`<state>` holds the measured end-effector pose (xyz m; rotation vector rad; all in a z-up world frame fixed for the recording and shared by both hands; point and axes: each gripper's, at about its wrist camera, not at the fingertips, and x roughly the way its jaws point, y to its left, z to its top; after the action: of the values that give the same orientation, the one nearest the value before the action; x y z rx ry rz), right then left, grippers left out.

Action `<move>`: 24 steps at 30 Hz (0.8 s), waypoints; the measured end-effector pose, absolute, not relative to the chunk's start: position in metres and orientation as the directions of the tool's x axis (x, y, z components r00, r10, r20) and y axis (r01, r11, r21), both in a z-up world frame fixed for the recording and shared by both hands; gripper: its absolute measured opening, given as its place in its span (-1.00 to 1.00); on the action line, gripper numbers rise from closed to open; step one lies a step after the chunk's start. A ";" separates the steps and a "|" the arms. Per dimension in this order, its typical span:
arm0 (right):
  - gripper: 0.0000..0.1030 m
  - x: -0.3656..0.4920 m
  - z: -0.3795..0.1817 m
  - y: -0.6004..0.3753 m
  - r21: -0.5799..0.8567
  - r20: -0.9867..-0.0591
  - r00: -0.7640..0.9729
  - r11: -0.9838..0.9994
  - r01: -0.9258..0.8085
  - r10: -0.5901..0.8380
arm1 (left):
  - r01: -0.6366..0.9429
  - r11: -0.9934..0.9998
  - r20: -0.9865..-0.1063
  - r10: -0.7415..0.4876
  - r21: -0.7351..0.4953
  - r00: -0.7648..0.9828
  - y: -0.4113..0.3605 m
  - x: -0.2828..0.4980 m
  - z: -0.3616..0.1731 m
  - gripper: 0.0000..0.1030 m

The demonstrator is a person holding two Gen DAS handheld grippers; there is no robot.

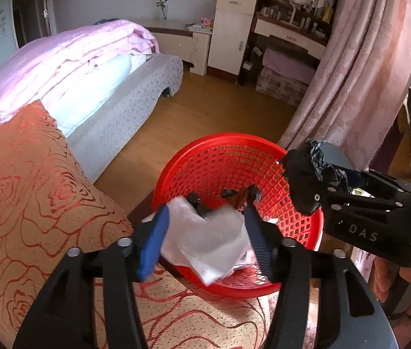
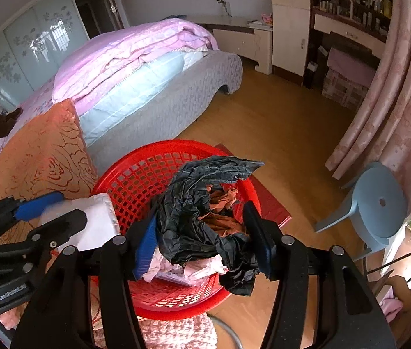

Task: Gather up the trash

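Observation:
A red mesh basket (image 1: pixel 228 157) stands beside an orange rose-patterned cushion (image 1: pixel 30 192); it also shows in the right wrist view (image 2: pixel 135 180). My left gripper (image 1: pixel 205 232) is shut on a white plastic wrapper (image 1: pixel 205 244) and holds it over the basket's near rim; both show at the left of the right wrist view (image 2: pixel 57 212), wrapper (image 2: pixel 95 224). My right gripper (image 2: pixel 202 241) is shut on a crumpled black plastic bag (image 2: pixel 194 203) with brown scraps in it, over the basket. It appears at right in the left wrist view (image 1: pixel 307 174), bag (image 1: pixel 322 160). Pink paper (image 2: pixel 176 270) lies in the basket.
A bed (image 1: pixel 89 67) with pink bedding stands at left beyond the cushion. Wood floor (image 1: pixel 211 110) lies past the basket. Pink curtains (image 1: pixel 359 67) hang at right, a dresser (image 1: pixel 287 29) at the back. A blue plastic stool (image 2: pixel 377 203) stands at right.

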<state>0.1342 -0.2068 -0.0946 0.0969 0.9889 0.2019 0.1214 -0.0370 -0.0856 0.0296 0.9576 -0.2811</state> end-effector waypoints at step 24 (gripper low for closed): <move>0.83 0.114 -0.072 -0.202 0.101 -0.741 0.655 0.988 -0.114 0.151 | 0.121 0.992 -0.717 -0.060 0.035 0.695 -0.008 0.083 -0.050 0.55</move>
<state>0.1136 -0.2022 -0.0721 0.0475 0.8440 0.1501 0.0832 -0.0076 -0.0500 0.0811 0.7962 -0.1008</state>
